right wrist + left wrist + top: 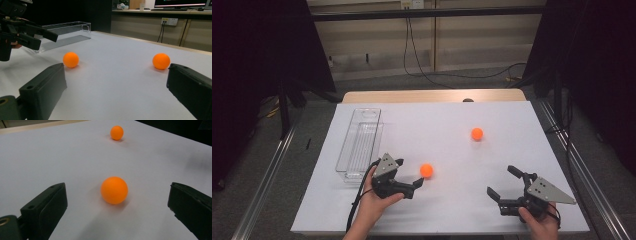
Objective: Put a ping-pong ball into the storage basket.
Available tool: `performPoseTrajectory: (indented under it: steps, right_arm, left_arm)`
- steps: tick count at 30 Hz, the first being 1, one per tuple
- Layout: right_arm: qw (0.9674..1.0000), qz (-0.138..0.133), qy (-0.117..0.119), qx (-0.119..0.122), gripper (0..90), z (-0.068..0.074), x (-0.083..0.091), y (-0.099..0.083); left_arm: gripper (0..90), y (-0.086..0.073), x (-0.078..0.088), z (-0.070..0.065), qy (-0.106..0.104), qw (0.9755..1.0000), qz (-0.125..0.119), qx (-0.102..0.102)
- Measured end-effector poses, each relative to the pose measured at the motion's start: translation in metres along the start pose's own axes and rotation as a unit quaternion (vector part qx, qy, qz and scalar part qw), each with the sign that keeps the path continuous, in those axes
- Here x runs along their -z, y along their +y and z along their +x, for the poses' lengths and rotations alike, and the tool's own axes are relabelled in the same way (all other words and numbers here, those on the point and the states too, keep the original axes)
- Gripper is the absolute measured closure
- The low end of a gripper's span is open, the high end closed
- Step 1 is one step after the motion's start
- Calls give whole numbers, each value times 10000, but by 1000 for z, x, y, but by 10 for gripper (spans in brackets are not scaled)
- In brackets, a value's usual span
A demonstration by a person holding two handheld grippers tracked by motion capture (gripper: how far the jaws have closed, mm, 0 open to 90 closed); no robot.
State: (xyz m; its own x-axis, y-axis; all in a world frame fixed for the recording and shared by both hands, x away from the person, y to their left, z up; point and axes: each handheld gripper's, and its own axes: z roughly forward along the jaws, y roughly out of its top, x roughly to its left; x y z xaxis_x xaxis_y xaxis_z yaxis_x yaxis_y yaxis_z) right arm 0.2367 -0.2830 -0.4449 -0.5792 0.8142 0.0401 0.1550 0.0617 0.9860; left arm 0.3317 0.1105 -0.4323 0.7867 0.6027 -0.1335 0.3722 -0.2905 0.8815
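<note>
Two orange balls lie on the white table top. The nearer ball (426,170) rests just off the tips of my left gripper (410,171), which is open. In the left gripper view this ball (114,190) lies between and slightly ahead of the two spread jaws, touching neither. The farther ball (477,133) lies apart, toward the table's middle right, and appears beyond as a smaller ball (117,132). My right gripper (500,180) stands open near the front right edge, holding nothing. Its view has both balls (71,59) (161,61) ahead of its jaws.
A clear plastic tray (359,142) lies lengthwise along the table's left side, just behind my left hand, and it appears empty. Black curtains flank the table. Cables run across the floor behind it.
</note>
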Motion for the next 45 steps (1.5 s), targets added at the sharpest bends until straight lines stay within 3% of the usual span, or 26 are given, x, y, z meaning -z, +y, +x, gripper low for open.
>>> performPoseTrajectory:
  steps: [25, 45]
  right_arm:
    - [10000, -7, 8, 2, 20, 0, 0, 0]
    - [10000, -10, 36, 17, 20, 1, -1, 0]
  left_arm:
    - [40, 3, -11, -1, -46, 9997, 219, -32]
    - [51, 4, -18, 1, 0, 9993, 372, 55]
